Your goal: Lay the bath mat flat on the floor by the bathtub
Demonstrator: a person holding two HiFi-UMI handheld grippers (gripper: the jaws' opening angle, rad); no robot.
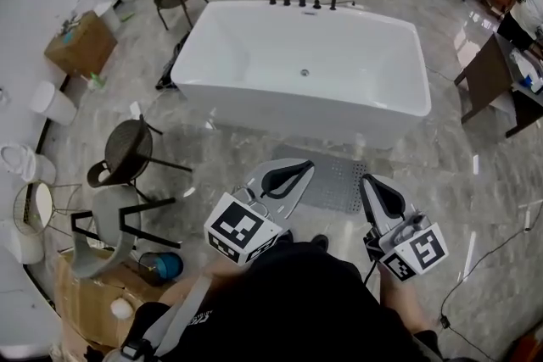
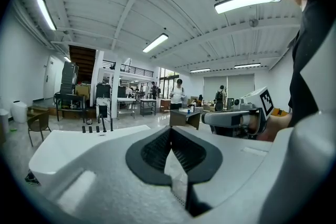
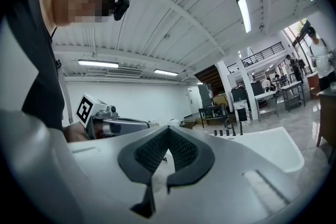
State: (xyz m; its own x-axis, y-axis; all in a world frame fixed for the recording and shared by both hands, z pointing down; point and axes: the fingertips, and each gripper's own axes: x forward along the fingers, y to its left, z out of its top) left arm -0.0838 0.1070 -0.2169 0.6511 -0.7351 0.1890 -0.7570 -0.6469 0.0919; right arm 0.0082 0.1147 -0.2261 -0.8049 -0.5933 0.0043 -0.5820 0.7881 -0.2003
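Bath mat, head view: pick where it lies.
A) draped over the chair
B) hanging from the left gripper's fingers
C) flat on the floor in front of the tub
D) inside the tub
C: the grey mat lies spread flat on the floor, just in front of the near wall of the tub.

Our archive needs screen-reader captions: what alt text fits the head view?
A grey bath mat lies flat on the floor beside a white bathtub. In the foreground, the left gripper and right gripper point toward it, jaws shut, empty.
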